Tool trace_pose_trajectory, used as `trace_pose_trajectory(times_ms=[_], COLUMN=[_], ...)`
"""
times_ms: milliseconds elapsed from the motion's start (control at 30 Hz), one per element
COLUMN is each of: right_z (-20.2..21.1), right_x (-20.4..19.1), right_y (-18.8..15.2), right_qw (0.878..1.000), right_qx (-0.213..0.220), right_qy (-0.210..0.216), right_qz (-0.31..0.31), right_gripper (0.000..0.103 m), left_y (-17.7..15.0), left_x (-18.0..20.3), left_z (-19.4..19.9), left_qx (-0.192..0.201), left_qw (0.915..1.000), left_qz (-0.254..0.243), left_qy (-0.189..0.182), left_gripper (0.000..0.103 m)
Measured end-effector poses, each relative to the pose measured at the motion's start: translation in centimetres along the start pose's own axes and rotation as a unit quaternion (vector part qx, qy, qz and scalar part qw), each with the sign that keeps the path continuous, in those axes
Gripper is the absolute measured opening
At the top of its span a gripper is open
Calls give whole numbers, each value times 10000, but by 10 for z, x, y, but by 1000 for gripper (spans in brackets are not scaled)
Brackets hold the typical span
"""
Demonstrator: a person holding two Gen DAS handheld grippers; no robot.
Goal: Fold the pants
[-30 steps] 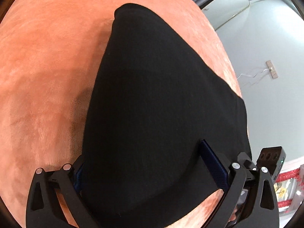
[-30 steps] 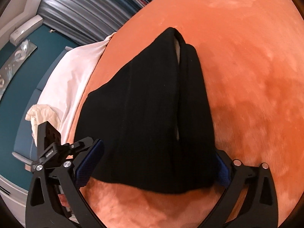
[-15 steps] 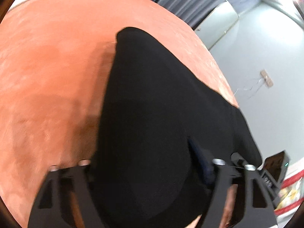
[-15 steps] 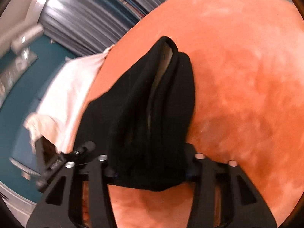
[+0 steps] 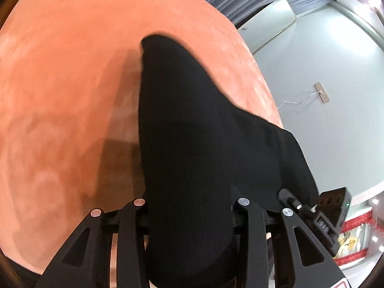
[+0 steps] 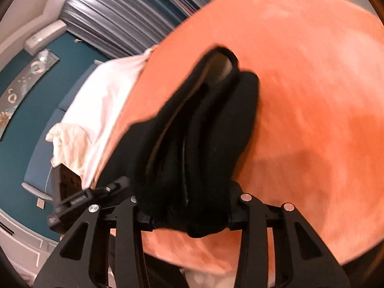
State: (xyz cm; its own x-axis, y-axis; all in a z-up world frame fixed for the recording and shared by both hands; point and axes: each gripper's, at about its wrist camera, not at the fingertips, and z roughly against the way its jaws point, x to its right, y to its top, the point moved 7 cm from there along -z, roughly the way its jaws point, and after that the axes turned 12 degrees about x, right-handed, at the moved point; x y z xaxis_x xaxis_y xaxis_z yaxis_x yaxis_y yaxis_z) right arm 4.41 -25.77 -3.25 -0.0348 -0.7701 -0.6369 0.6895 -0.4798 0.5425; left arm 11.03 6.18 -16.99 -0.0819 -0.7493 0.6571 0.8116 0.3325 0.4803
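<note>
The black pants (image 5: 192,132) stretch away from my left gripper (image 5: 189,206) over an orange velvet surface (image 5: 67,84). The left jaws are closed on the near edge of the cloth, which bulges between them. In the right wrist view the pants (image 6: 206,124) hang bunched in folds, lifted off the orange surface (image 6: 312,96). My right gripper (image 6: 189,213) is shut on their near edge. The fingertips of both grippers are hidden by the cloth.
The other gripper's body shows at the right edge of the left wrist view (image 5: 333,206) and at the left of the right wrist view (image 6: 67,187). A white sheet (image 6: 103,105) lies beside the orange surface. A grey wall (image 5: 336,60) stands to the right.
Both grippers have closed from wide open onto the near edge of the pants and lifted it. The cloth has bunched into folds.
</note>
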Motion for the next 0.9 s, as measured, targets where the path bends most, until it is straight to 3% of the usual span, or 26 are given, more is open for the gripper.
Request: trace_pose_trajectory(times_ms=[100,200,267,333,400,467,500,533,567,600,900], right_z=[-6,-11,-12,-14,-16,-14,-13,-11,-12,-10,33], right_x=[20,30,37,35,31,30,29,28,23,20,-17], right_y=[-10,-10,-11,-10,-11,-12,-13,-13,-14,-14,-23], right_qw=[9987,9966,9955,9955,9961,9966,9969,9967,9963,9964,9976], right_qx=[15,33,62,103,177,246,253,266,280,302,345], right_qy=[150,356,435,459,381,298,265,265,287,294,543], right_qz=[-479,-749,-844,-822,-777,-725,-698,-718,-756,-737,-239], right_gripper=[40,45,49,51,52,48,46,43,40,40,39], left_y=[-3,0,0,-3,-6,-7,-8,-8,-7,-5,-18], left_x=[-14,-23,-16,-5,-1,4,3,0,-1,0,19], left_z=[-11,-11,-14,-15,-16,-17,-14,-9,-3,2,62], left_qx=[-13,-1,38,95,192,294,358,429,474,494,508], left_qw=[9994,9981,9986,9993,9998,9994,9990,9981,9981,9984,9976], left_qz=[318,541,437,200,-38,-176,-198,-218,-214,-175,-395], left_qy=[-102,-290,-304,-294,-106,74,187,376,342,199,-264], left_gripper=[49,54,64,83,87,86,77,55,48,34,28])
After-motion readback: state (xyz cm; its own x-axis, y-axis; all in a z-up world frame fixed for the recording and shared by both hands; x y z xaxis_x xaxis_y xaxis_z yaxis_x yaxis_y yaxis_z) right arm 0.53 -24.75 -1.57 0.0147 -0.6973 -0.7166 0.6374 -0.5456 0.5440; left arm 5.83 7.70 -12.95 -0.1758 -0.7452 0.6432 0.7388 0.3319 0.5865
